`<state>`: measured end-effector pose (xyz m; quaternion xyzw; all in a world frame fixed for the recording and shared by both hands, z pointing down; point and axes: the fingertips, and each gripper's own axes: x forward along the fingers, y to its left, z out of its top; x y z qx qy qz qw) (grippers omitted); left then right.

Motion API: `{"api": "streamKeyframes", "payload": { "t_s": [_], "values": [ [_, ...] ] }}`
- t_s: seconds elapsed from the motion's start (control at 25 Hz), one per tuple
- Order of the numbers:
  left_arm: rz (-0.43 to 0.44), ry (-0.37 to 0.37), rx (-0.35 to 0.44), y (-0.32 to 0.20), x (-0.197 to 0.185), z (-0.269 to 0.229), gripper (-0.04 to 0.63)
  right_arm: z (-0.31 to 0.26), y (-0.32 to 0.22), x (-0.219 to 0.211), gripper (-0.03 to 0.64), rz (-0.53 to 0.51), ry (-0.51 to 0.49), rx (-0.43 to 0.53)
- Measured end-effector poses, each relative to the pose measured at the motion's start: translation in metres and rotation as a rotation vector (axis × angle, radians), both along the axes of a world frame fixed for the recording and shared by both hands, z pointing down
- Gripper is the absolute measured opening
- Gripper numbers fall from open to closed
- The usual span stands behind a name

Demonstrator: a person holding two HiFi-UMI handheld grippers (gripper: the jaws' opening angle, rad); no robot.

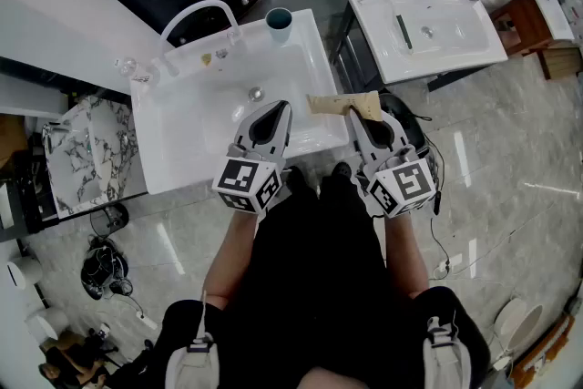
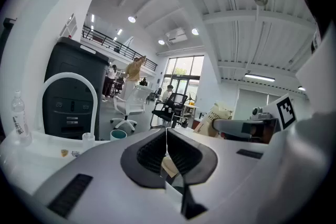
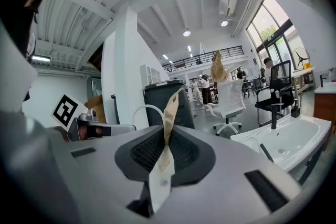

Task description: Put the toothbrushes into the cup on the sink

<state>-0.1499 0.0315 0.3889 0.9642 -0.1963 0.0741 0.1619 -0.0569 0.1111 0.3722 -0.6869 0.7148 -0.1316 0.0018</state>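
A teal cup (image 1: 279,21) stands on the back right corner of the white sink (image 1: 182,141); in the left gripper view the cup (image 2: 118,135) shows beyond the jaws. My right gripper (image 1: 351,111) is shut on a tan paper package (image 1: 339,104) that lies crosswise over the sink's front right corner. In the right gripper view that package (image 3: 169,113) stands upright between the jaws of the right gripper (image 3: 169,131). My left gripper (image 1: 281,107) hovers over the sink's front edge, just left of the package's end. Its jaws are shut (image 2: 166,136) and apart from the package (image 2: 218,115). No bare toothbrush is visible.
A white arched faucet (image 1: 196,18) rises at the back of the sink, with a small clear bottle (image 1: 123,66) at its left. A second sink (image 1: 428,27) stands to the right across a narrow gap. A marbled panel (image 1: 86,155) lies at the left. The person's legs are below.
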Motion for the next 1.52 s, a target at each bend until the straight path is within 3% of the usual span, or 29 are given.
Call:
{"api": "streamKeyframes", "payload": {
  "t_s": [0.6,0.96,1.52],
  "values": [
    [-0.010,0.004,-0.012,-0.003,-0.004,0.003,0.014,-0.002,-0.007,-0.006,0.052,-0.021,-0.007,0.034],
    [-0.027,0.001,-0.018,-0.010,-0.001,0.006,0.014,0.002,-0.016,0.005,0.052,-0.002,-0.027,-0.003],
    [-0.192,-0.023,-0.018,-0.035,0.035,0.007,0.014,0.002,-0.059,0.051,0.052,-0.178,-0.029,-0.002]
  ]
}}
